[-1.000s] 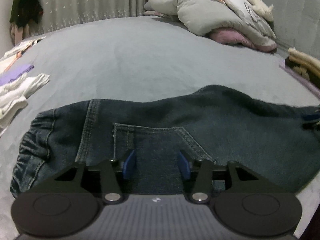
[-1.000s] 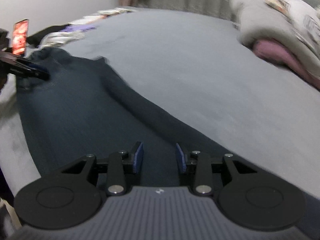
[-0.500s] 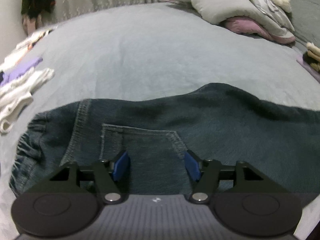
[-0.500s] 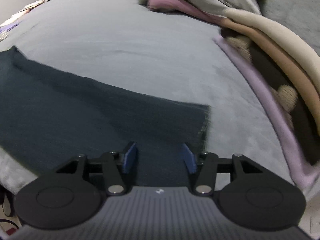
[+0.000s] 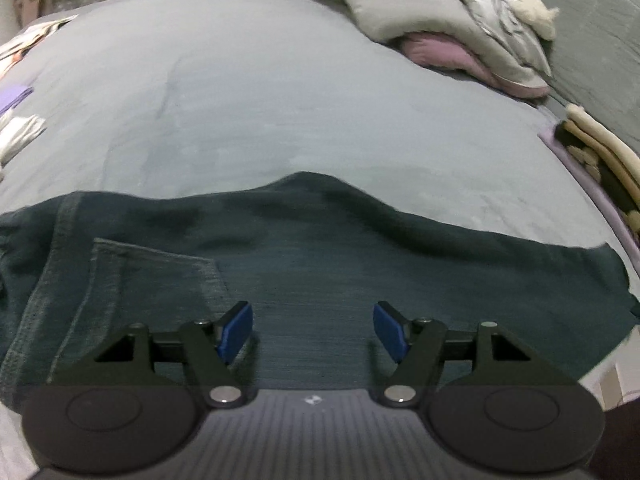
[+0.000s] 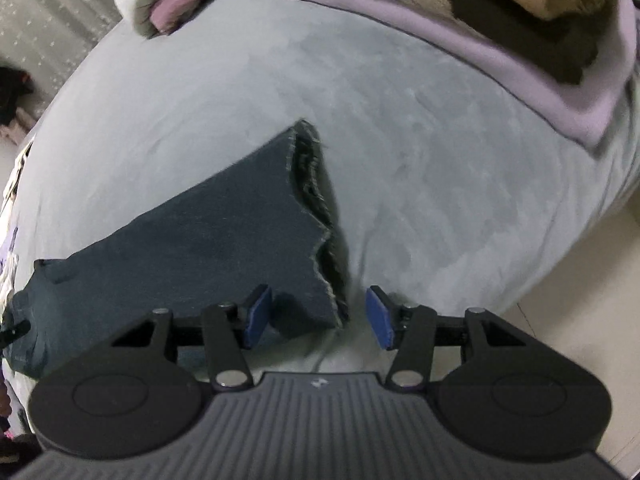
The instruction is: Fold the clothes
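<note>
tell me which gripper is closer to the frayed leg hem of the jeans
Right. The right gripper hangs open right over the frayed hem, the hem's corner between its fingers. The left gripper is open over the jeans beside the back pocket, far from that hem.

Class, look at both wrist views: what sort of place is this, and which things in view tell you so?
Most likely a bedroom. Jeans lie spread on a wide grey bed, pillows are heaped at its far end, a pile of folded clothes sits at one side, and a curtain hangs behind.
</note>
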`<state>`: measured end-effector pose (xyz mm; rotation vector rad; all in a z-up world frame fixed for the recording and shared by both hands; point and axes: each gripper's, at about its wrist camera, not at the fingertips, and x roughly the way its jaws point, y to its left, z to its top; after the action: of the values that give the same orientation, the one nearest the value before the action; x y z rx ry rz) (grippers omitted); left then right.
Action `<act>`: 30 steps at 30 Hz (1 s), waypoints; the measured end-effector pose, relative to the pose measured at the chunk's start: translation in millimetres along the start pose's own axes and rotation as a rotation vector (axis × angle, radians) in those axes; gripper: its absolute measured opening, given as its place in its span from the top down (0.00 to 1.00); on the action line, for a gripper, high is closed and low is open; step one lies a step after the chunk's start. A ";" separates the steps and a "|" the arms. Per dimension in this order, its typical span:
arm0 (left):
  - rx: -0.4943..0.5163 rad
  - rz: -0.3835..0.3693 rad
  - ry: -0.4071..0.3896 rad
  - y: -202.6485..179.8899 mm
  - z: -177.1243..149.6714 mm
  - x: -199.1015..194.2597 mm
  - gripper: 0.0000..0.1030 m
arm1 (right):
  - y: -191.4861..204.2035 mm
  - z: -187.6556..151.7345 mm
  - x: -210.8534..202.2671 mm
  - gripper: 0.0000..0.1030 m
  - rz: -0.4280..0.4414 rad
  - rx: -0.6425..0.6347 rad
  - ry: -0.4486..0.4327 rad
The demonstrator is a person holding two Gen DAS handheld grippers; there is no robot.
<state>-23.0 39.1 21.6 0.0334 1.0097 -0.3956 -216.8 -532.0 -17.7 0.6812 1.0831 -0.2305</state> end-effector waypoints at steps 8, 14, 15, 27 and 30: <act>0.023 -0.079 0.036 -29.6 3.0 8.4 0.34 | -2.7 3.4 13.7 0.54 0.065 0.096 0.007; 0.069 -0.137 0.042 -49.4 5.0 4.5 0.34 | 14.0 2.3 -11.2 0.85 0.075 0.025 -0.102; 0.073 -0.146 0.043 -52.2 5.6 4.7 0.34 | 18.4 2.7 -16.1 0.86 0.091 0.011 -0.123; 0.016 -0.319 0.070 -67.5 11.8 10.0 0.34 | 160.1 -28.1 -52.5 0.88 0.193 -0.451 -0.242; -0.032 -0.465 0.044 -64.5 10.2 9.1 0.34 | 202.5 -41.3 -46.2 0.88 0.226 -0.582 -0.214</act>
<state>-32.1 -25.7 29.4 -0.2265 1.0644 -0.8043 -169.4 -356.4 90.8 0.2420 0.8019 0.2012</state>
